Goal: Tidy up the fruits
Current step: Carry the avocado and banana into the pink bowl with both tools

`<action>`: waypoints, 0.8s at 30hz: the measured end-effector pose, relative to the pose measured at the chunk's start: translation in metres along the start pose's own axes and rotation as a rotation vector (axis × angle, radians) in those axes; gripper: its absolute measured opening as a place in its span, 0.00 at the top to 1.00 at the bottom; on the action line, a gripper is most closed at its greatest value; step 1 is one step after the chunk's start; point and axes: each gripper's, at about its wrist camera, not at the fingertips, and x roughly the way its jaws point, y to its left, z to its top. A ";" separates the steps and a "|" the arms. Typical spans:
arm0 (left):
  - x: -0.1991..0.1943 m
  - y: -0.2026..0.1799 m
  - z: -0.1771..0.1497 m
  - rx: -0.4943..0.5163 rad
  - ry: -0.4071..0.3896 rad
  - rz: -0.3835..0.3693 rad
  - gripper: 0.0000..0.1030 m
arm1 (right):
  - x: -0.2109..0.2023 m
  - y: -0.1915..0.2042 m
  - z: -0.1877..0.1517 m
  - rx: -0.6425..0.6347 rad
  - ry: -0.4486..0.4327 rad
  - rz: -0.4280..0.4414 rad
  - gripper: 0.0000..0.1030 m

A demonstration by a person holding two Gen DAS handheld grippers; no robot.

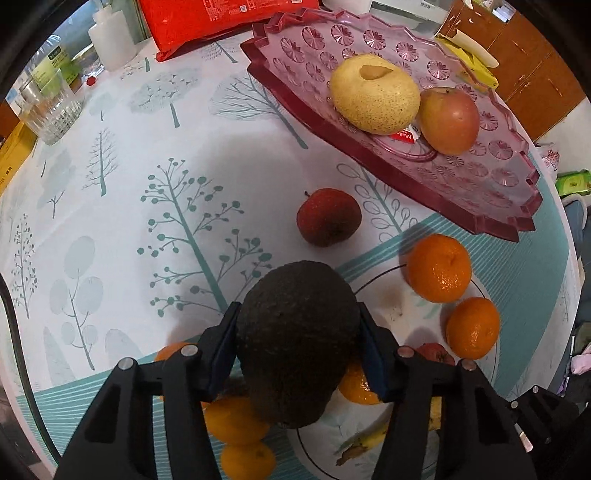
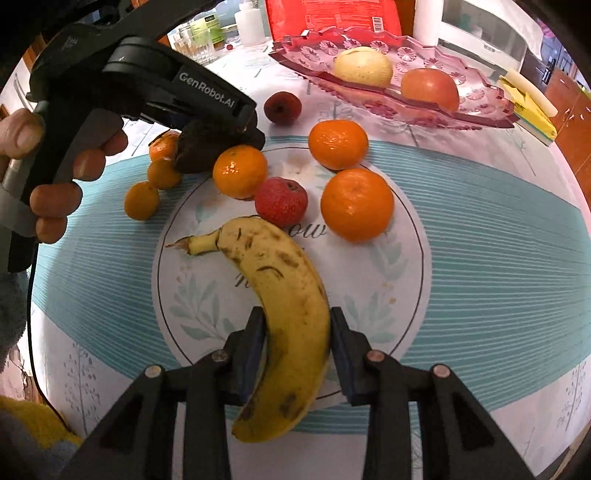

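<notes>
My left gripper [image 1: 297, 326] is shut on a dark avocado [image 1: 295, 343] and holds it above the table; it also shows in the right wrist view [image 2: 195, 151]. My right gripper [image 2: 297, 325] has its fingers around a spotted yellow banana [image 2: 284, 306] lying on the tablecloth; the left pad touches it, a small gap shows at the right pad. A pink glass tray [image 1: 480, 192] at the back right holds a yellow pear [image 1: 373, 94] and a red-orange apple [image 1: 448, 120]. Several tangerines [image 2: 356, 203] and two small red fruits [image 2: 281, 201] lie loose on the cloth.
A red bag [image 1: 221, 22], a white bottle [image 1: 110, 37] and a drinking glass [image 1: 51, 107] stand at the far left edge. A yellow packet [image 1: 469, 51] lies behind the tray. A dark red fruit [image 1: 328, 217] sits just before the tray.
</notes>
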 end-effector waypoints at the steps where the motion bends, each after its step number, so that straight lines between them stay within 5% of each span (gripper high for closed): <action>1: 0.000 0.001 0.000 -0.009 -0.003 -0.003 0.45 | 0.000 0.002 -0.002 0.004 -0.004 -0.002 0.66; 9: -0.019 0.013 -0.018 -0.084 -0.042 -0.012 0.46 | -0.020 0.002 0.000 0.002 -0.040 -0.001 0.67; 24: -0.137 -0.011 -0.035 -0.086 -0.181 0.006 0.46 | -0.089 -0.020 0.029 -0.005 -0.145 -0.011 0.67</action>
